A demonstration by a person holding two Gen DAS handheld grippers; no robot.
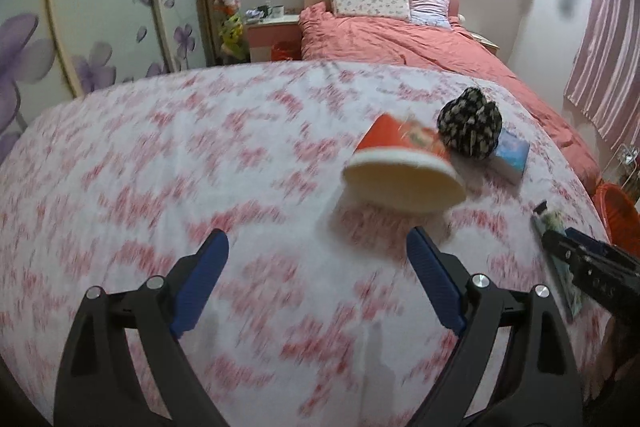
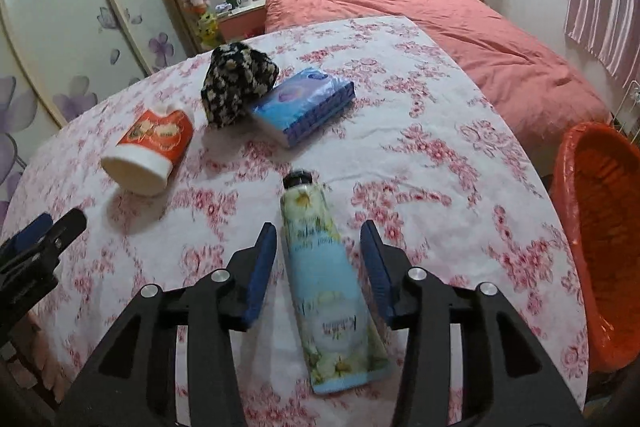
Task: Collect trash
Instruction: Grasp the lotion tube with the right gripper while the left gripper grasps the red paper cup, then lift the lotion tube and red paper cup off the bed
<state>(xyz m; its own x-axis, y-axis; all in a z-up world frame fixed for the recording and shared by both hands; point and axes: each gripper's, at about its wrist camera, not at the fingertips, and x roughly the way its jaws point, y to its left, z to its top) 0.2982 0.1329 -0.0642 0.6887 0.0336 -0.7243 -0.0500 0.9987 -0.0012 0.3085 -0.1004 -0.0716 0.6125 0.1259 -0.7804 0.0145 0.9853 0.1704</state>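
A red paper cup [image 1: 402, 163] lies on its side on the floral tablecloth [image 1: 160, 167], its cream mouth toward me; it also shows in the right wrist view [image 2: 150, 151]. My left gripper [image 1: 318, 247] is open and empty, a little short of the cup. A blue floral tube [image 2: 328, 287] with a black cap lies on the cloth between the blue pads of my right gripper [image 2: 319, 239], which is open around it without touching. The tube [image 1: 558, 259] and right gripper show at the right edge of the left wrist view.
A black floral pouch [image 2: 236, 87] and a blue tissue pack [image 2: 306, 107] lie at the table's far side. An orange bin with a red liner [image 2: 600, 239] stands off the table's right edge. A bed with a pink cover [image 2: 460, 27] lies beyond.
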